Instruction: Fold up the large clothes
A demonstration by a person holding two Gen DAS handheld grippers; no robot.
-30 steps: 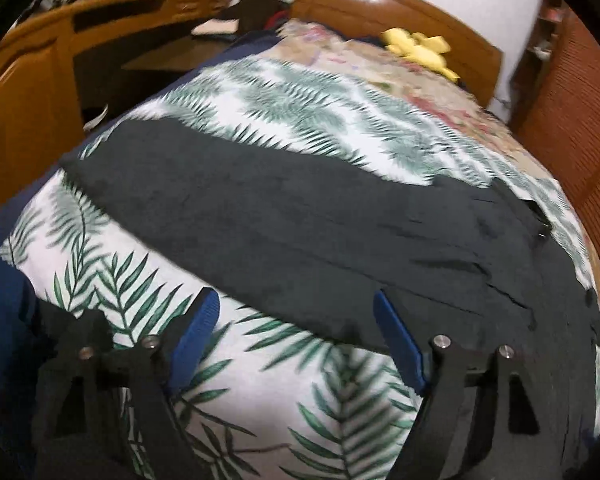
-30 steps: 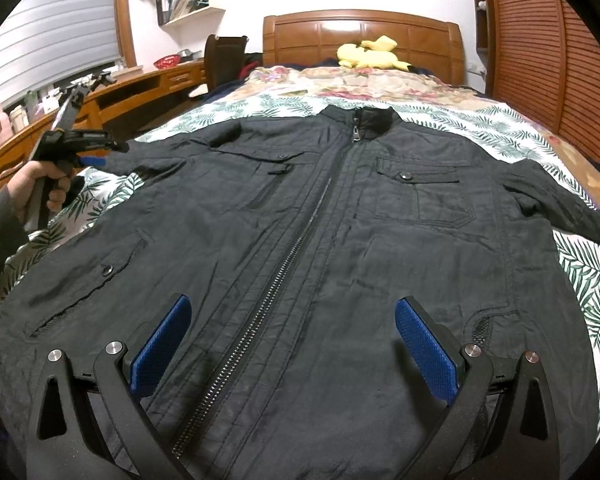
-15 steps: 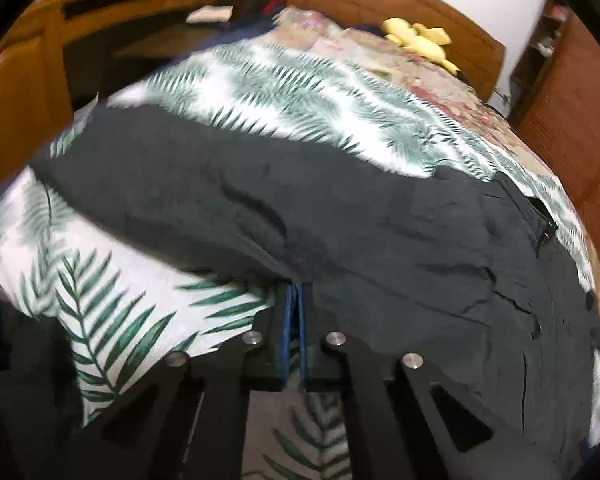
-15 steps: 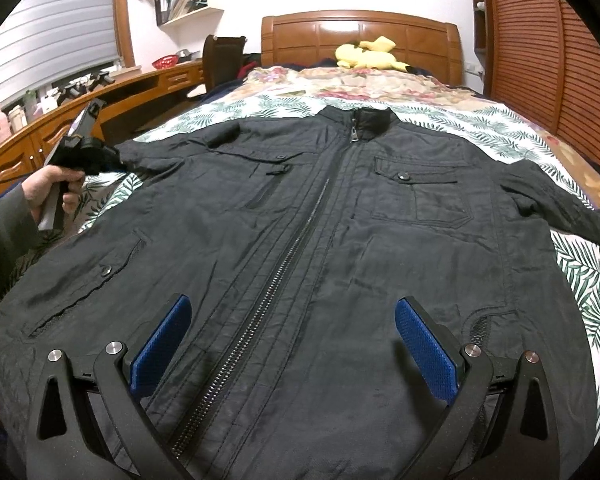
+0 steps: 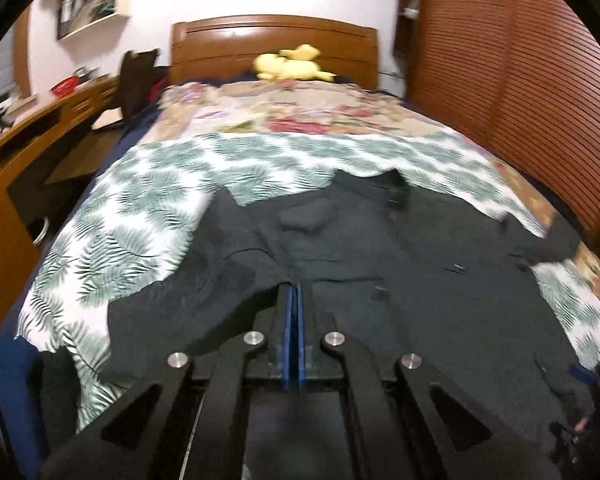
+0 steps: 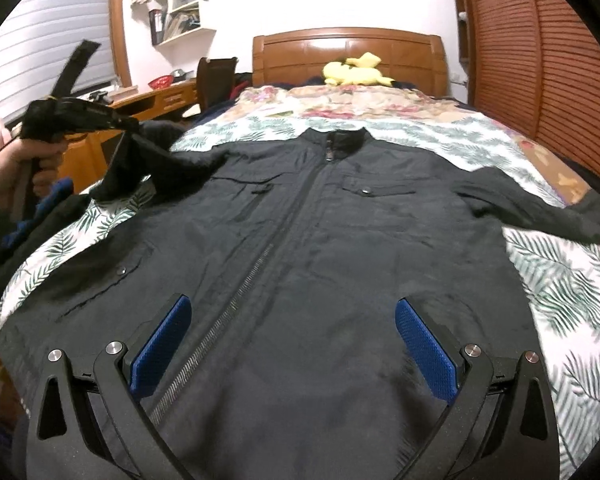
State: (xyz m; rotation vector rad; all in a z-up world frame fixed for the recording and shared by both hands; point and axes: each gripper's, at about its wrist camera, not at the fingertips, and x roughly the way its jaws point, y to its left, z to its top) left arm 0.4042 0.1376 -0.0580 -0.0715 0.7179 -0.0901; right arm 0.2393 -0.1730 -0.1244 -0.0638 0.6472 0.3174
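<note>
Dim indoor light, probably from overhead — left wrist view motion-blurred; heavy fisheye bending, black corners.

Black jacket [image 6: 300, 240] on green-leaf white bedspread [image 6: 560, 280]; yellow plush toy [image 6: 356, 72] at twelve o'clock; blue gripper pads [image 6: 426, 350].

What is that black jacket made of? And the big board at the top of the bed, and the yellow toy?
The black jacket looks like thin woven cloth, perhaps cotton or nylon: matte and finely wrinkled, with a metal-looking zipper. The headboard looks like varnished wood: orange-brown and glossy, with light glinting off it. The yellow toy seems soft plush, though it is too small to be sure.
</note>
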